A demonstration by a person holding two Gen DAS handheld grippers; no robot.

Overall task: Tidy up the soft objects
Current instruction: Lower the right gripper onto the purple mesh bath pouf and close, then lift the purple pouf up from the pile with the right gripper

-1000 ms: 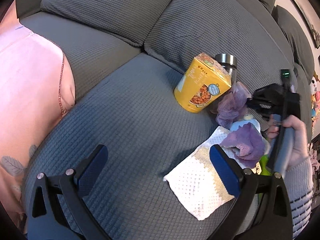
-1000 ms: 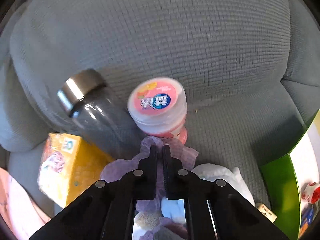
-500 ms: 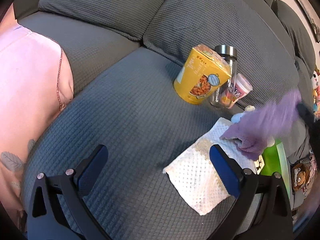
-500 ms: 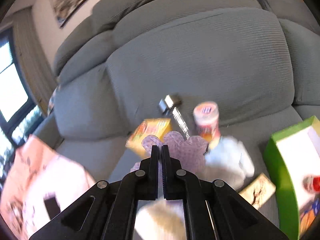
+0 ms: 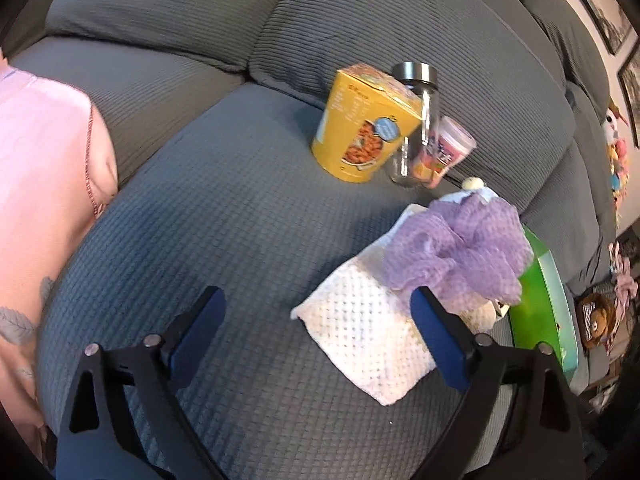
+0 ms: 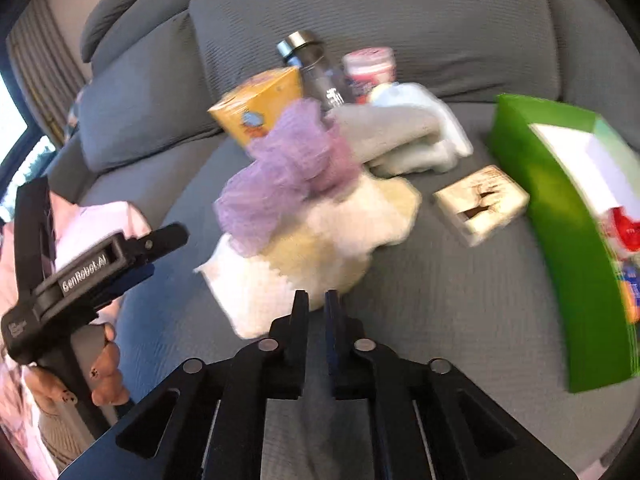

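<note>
Soft cloths are seen heaped on the grey ribbed sofa seat (image 5: 240, 216): a crumpled lilac waffle-weave cloth (image 5: 456, 252) is draped over the far end of a cream and white knitted cloth (image 5: 360, 324), with a folded white towel (image 6: 412, 136) lying just behind them. The left tool (image 5: 316, 336) is held spread wide above the seat, its jaws just drawn in slightly and nothing between them; its right blue pad overlaps the knitted cloth in view, though contact cannot be told. The right tool (image 6: 317, 308) is shown with its jaws just parted a little, a narrow gap between them and nothing gripped. The lilac cloth is judged light, limp and non-slippery, best pinched at a raised fold near its middle. Behind the cloths a yellow paper noodle cup (image 5: 364, 128) is sealed, a clear glass jar with a steel lid (image 5: 416, 120) appears empty, and a pink-lidded plastic snack cup (image 5: 448, 152) holds coloured pieces. An open green cardboard box (image 6: 560, 240) holds packaged items, blurred, beside a small cream printed carton (image 6: 480, 204).
</note>
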